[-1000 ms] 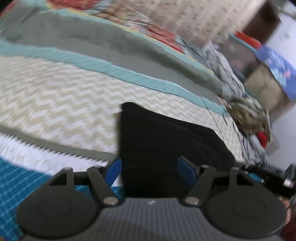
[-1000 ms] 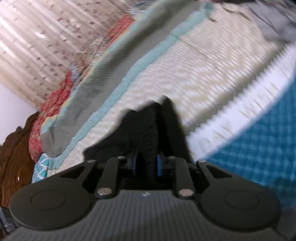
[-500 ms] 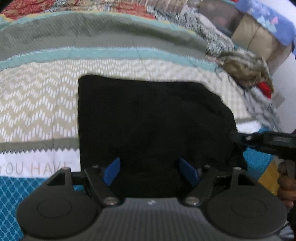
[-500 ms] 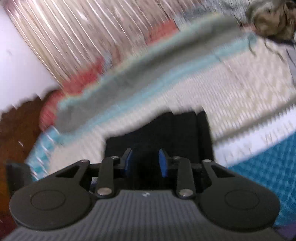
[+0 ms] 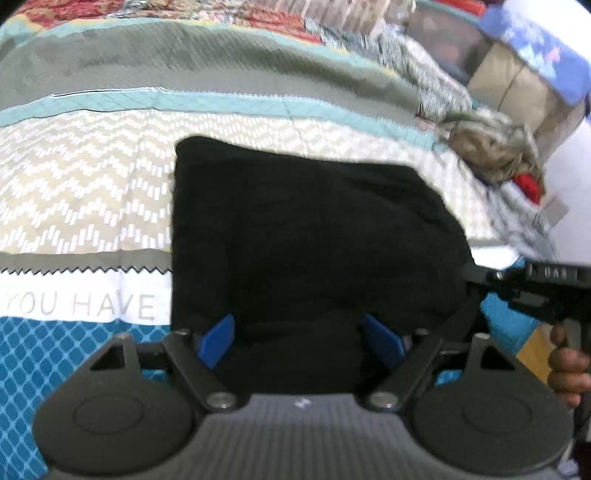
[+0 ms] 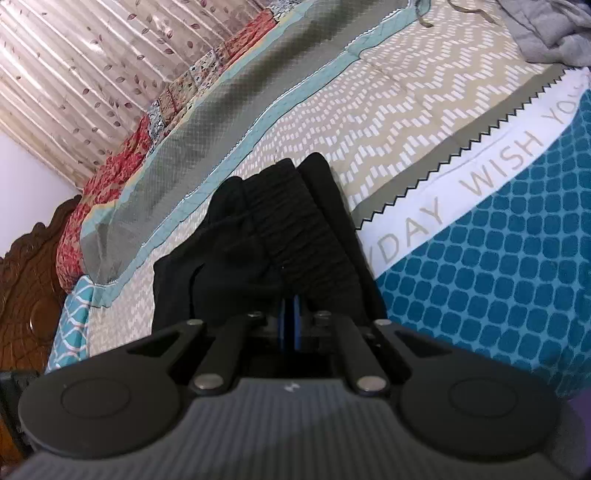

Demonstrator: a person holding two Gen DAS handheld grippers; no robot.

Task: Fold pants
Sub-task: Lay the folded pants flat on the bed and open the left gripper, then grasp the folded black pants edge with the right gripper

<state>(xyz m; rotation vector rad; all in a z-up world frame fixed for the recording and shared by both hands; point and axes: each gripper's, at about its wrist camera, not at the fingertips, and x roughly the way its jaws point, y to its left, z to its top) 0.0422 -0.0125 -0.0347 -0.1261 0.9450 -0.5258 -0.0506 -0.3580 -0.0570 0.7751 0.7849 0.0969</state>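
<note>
The black pants (image 5: 306,236) lie folded into a thick rectangle on the patterned bedspread (image 5: 85,192). My left gripper (image 5: 299,338) is open, its blue fingers (image 5: 216,339) spread over the near edge of the pants. My right gripper (image 6: 290,321) is shut on the pants (image 6: 280,236) at their side edge, near the ribbed elastic waistband (image 6: 295,225). The right gripper also shows in the left wrist view (image 5: 480,275), touching the right side of the pants.
A crumpled mottled garment (image 5: 491,147) and a red item (image 5: 528,184) lie at the far right of the bed. A grey cloth (image 6: 546,29) lies at the bed's far corner. A carved wooden headboard (image 6: 26,280) stands at the left, with a curtain (image 6: 74,74) behind.
The left gripper swung to face the folded pants and stayed open. The right gripper's fingers opened somewhat half a second ago and are now closed on the pants' side edge.
</note>
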